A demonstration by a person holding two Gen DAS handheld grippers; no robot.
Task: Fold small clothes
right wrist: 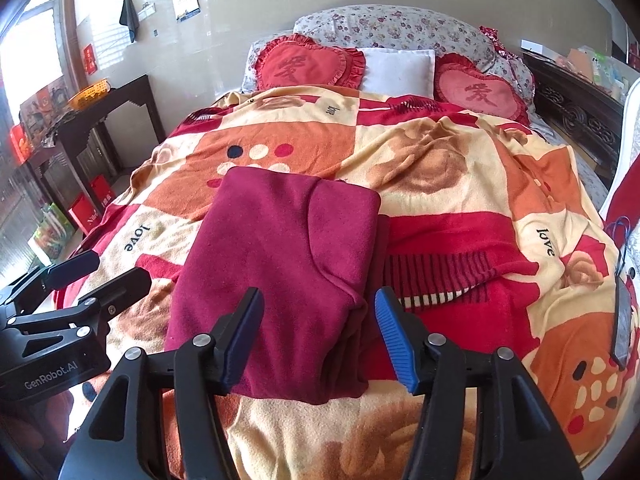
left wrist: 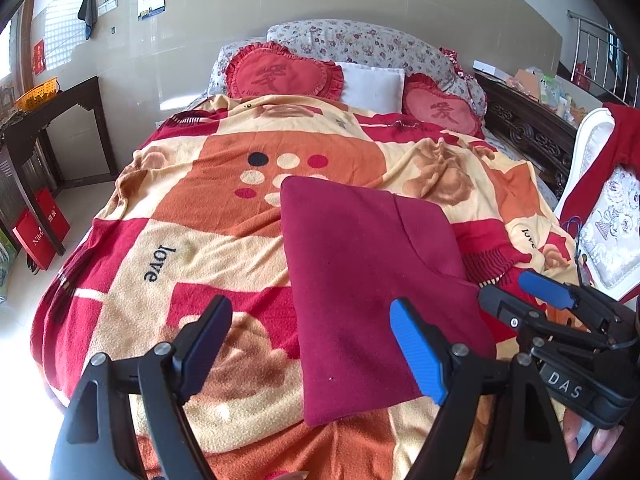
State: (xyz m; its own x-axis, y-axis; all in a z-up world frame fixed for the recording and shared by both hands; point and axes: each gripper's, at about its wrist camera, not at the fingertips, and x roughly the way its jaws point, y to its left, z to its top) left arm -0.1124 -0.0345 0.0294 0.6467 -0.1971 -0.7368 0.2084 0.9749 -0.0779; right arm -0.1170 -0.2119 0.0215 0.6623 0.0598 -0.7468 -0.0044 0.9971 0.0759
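Folding looks nearly done: the maroon garment [right wrist: 280, 272] lies as a compact rectangle on the bed's patterned blanket [right wrist: 460, 168]. I keep my left claw [left wrist: 312, 348] released beside it, and my right claw [right wrist: 320, 336] released, gripping nothing. Only tidying seems left.

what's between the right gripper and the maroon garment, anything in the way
Nothing visible. The right gripper stands open right over the near edge of the folded maroon garment, which lies flat on the blanket. The left gripper is off to the side, clear of it.
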